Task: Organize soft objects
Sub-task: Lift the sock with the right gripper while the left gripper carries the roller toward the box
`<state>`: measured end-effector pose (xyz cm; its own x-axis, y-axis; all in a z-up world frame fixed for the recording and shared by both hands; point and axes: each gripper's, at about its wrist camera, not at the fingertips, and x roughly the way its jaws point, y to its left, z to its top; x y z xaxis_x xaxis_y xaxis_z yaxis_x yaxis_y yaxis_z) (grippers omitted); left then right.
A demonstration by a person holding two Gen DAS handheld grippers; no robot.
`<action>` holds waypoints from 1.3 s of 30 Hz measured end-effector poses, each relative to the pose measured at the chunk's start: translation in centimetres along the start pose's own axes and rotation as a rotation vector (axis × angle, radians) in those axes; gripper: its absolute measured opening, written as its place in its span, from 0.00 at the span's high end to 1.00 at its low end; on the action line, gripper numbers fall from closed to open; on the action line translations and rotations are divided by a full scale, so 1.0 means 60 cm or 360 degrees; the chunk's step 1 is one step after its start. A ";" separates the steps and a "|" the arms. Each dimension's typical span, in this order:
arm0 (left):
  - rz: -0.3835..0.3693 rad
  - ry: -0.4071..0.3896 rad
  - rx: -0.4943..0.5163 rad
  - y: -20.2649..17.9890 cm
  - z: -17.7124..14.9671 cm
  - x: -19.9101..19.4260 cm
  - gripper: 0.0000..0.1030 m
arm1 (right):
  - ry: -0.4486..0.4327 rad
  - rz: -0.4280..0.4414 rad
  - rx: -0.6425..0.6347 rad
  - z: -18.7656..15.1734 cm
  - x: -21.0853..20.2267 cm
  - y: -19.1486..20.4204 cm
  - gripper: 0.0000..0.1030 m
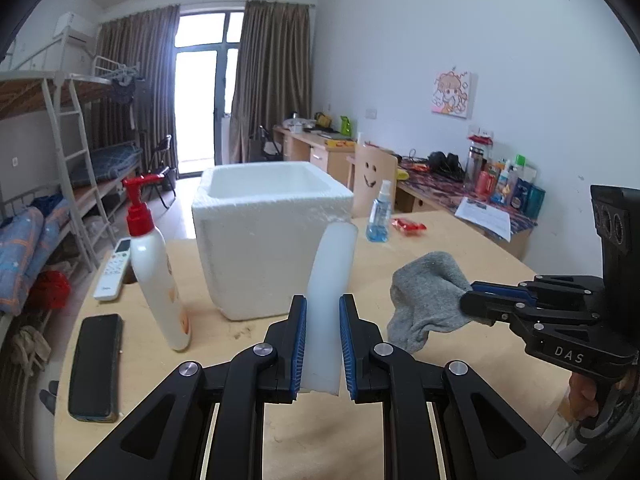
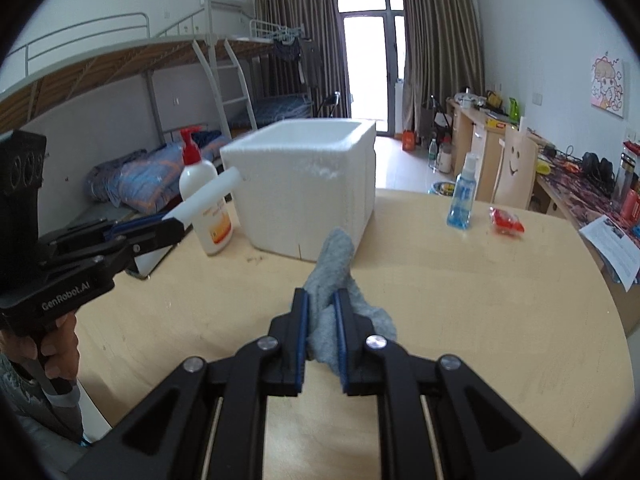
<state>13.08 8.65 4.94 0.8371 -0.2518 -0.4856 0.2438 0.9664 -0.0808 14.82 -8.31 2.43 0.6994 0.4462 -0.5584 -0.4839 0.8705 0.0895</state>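
Left gripper point(image 1: 323, 312) jaws pinching a white foam tube point(image 1: 332, 276), tube sticking out fwd, held above the worktop point(image 2: 460, 300); right gripper point(image 2: 320, 312) jaws pinching a grey sock point(image 2: 334, 264), sock bunched, dangling off the pads, clear of the worktop; white foam box point(image 1: 264, 248) open-topped, far centre of worktop, just beyond both held items; lotion pump bottle point(image 1: 154, 264) w/ red top left of box; blue spray bottle point(image 2: 462, 200) and red packet point(image 2: 506, 220) far right; black phone point(image 1: 96, 368) near left; remote point(image 1: 114, 270) left, behind pump bottle.
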 end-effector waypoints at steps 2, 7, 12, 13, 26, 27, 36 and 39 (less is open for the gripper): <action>0.0013 -0.0019 0.0004 0.002 0.006 -0.002 0.83 | -0.0024 0.0005 -0.0002 0.008 -0.003 0.000 0.85; 0.0023 -0.0060 0.0005 0.005 0.025 -0.011 0.83 | -0.0080 -0.0012 -0.0023 0.034 -0.013 0.007 0.85; 0.0072 -0.0106 0.0017 0.006 0.048 -0.020 0.83 | -0.0108 -0.0032 -0.0046 0.061 -0.018 0.009 0.85; 0.0078 -0.0113 0.0021 0.007 0.051 -0.021 0.83 | -0.0119 -0.0028 -0.0044 0.066 -0.020 0.009 0.85; 0.0196 -0.0167 0.0079 0.012 0.112 -0.004 0.83 | -0.0242 -0.0035 -0.0116 0.128 -0.018 0.015 0.85; 0.0196 -0.0173 0.0081 0.013 0.114 -0.004 0.83 | -0.0241 -0.0039 -0.0111 0.133 -0.014 0.013 0.85; 0.0229 -0.0243 0.0063 0.026 0.154 0.008 0.83 | -0.0296 -0.0056 -0.0119 0.170 0.004 0.003 0.85; 0.0228 -0.0257 0.0046 0.032 0.163 0.013 0.83 | -0.0322 -0.0070 -0.0127 0.179 0.012 0.006 0.85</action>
<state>18.99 9.82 12.90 0.9312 -0.1190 -0.3444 0.1287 0.9917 0.0055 20.80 -5.42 10.94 0.8080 0.4479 -0.3828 -0.4852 0.8744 -0.0012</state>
